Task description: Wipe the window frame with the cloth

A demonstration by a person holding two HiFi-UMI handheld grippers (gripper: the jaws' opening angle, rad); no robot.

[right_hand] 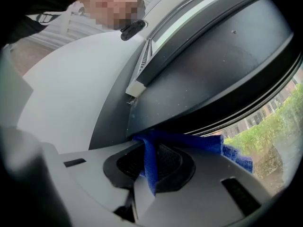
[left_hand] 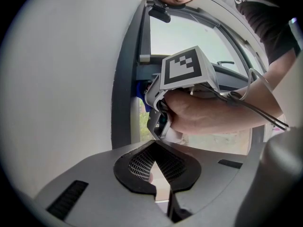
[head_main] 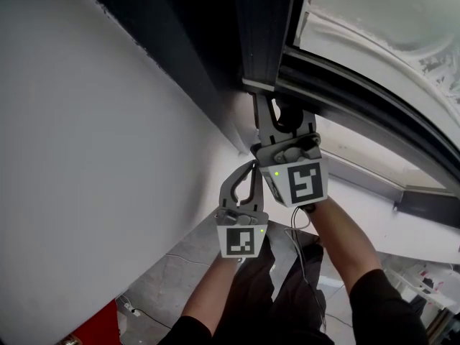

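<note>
The dark window frame runs up the middle of the head view, next to the glass. My right gripper is raised against the frame's lower end and is shut on a blue cloth. The cloth is pressed to the dark frame, and one fold hangs down between the jaws. In the head view the cloth is hidden behind the gripper. My left gripper hangs just below and left of the right one. Its jaws meet at the tips with nothing in them. A sliver of the blue cloth shows beside the right gripper.
A white wall fills the left side. A white sill runs below the window at the right. A thin cable trails from the right gripper. Grey floor tiles and a red object lie far below.
</note>
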